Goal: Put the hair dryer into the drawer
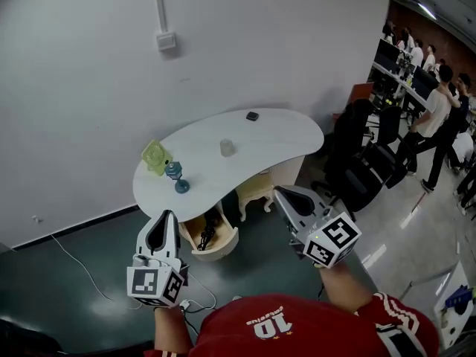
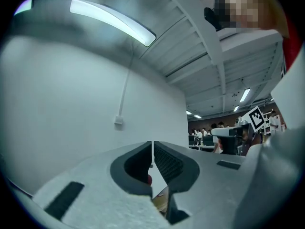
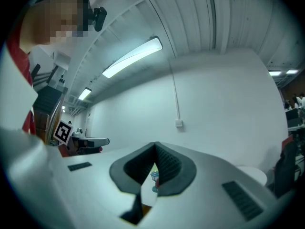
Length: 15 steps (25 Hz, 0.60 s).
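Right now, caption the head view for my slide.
Shut left gripper and shut right gripper before white table; open drawer holds dark object.

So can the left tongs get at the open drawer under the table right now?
Probably yes. The drawer stands pulled out beyond the left tongs, with nothing between them in the head view; the tongs are shut and empty.

- The table top (image 1: 275, 136) is white, smooth and matt.
- The floor (image 1: 97, 251) is dark and glossy, with glare at the right.
- The left gripper (image 1: 165, 216) and right gripper (image 1: 279, 192) have pale grey, matt, plastic-looking shells.
- Their pads (image 2: 167, 163) are dark, matt and ribbed.
- The wall (image 1: 74, 88) is plain matt white.
- The shirt (image 1: 297, 326) is red cloth.
- The green thing (image 1: 155, 157) at the table's left looks translucent.
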Tool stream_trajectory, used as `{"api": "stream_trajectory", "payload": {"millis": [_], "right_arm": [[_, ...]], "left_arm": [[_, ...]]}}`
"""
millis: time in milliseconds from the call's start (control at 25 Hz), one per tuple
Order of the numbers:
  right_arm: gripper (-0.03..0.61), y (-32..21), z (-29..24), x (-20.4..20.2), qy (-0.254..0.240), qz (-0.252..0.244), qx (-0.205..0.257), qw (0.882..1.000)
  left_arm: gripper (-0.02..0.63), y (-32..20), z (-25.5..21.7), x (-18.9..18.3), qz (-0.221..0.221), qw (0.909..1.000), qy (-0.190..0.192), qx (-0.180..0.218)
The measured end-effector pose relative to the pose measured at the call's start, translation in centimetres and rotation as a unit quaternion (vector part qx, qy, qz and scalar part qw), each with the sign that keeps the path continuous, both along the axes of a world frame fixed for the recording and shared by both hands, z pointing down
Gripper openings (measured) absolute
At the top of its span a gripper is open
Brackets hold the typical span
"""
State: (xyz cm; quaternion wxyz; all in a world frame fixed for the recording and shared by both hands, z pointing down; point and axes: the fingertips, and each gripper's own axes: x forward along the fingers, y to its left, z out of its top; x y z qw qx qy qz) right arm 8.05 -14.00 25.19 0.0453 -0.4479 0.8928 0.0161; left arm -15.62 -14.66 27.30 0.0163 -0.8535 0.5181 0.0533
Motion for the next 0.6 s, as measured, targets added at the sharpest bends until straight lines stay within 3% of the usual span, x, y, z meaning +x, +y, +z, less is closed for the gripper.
{"api": "stream_trajectory", "payload": {"millis": [600], "right_arm": [[0.004, 0.8, 0.0, -0.8, 0.015, -0.011, 0.008, 1.000]], "left_arm": [[0.000, 1.4, -0.3, 0.7, 0.009, 0.9998, -0.008, 0.016]]}}
